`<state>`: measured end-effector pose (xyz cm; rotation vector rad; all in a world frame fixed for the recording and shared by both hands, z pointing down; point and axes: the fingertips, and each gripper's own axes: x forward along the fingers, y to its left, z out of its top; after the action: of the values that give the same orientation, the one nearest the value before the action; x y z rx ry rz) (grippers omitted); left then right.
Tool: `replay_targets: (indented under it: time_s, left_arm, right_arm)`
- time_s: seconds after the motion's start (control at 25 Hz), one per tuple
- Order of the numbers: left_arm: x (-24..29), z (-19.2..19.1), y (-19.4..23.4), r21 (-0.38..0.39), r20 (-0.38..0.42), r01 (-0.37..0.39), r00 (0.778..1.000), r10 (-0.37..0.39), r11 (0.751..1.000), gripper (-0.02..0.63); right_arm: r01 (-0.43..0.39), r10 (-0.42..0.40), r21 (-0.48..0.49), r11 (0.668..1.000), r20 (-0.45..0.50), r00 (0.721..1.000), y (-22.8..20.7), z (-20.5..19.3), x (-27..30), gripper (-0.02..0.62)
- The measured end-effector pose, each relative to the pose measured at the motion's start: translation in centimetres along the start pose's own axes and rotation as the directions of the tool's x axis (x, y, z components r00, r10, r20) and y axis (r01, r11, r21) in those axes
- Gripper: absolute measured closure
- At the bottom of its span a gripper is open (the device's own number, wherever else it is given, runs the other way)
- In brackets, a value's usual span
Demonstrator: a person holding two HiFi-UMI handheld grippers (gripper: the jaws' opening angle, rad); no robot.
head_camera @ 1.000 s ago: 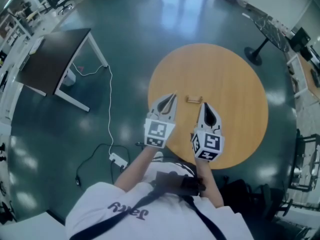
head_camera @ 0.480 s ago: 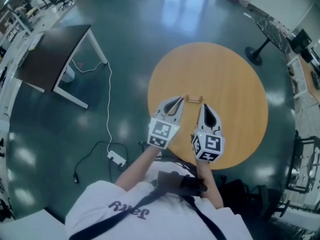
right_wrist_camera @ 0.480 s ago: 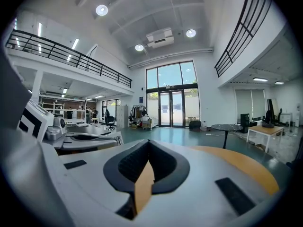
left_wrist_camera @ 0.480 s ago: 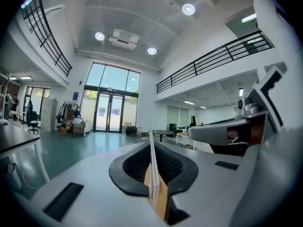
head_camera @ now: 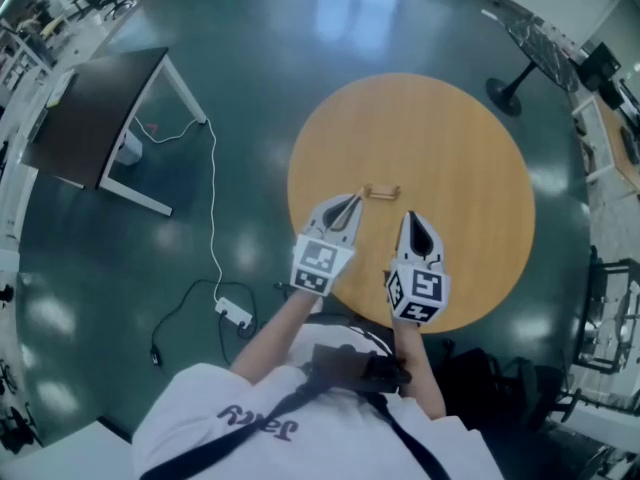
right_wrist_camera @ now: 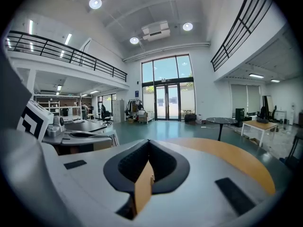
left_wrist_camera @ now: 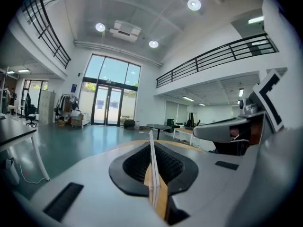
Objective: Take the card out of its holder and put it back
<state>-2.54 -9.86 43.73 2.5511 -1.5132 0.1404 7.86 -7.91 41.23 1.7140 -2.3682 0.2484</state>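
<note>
Two grippers, each with jaws closed and empty: left gripper (head_camera: pixel 349 202) and right gripper (head_camera: pixel 410 220), both over the near part of the round table (head_camera: pixel 460 138). The small wooden holder (head_camera: pixel 381 191) sits near the table's middle, just beyond both tips; its card is too small to make out. Judged unstarted: removal and reinsertion both outstanding. Left of the table: dark desk (head_camera: pixel 95 118), floor cable (head_camera: pixel 214 218). No obstruction on the table.

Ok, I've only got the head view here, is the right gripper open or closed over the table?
Observer: Closed. The right gripper view shows the right gripper with its jaws together and nothing between them.
Operator: And the left gripper?
Observer: The left gripper is shut too. A thin white edge shows along the seam of its jaws, and I can't tell what it is.
</note>
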Motion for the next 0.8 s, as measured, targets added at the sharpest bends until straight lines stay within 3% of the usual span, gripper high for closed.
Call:
replay_targets:
  time_s: [0.48,0.8]
  left_arm:
    - [1.1,-3.2,2.2,-0.025,-0.098,0.011,0.995,-0.013,1.0,0.577]
    - [2.4,-4.9,6.3,-0.018,-0.16,-0.034,0.987,0.031,0.999,0.577]
  right_arm:
    - [-0.003,0.005,0.022,1.0,-0.076,0.997,-1.5,-1.9,0.4,0.574]
    - [-0.022,0.025,0.022,1.0,-0.127,0.992,-3.3,-3.0,0.9,0.574]
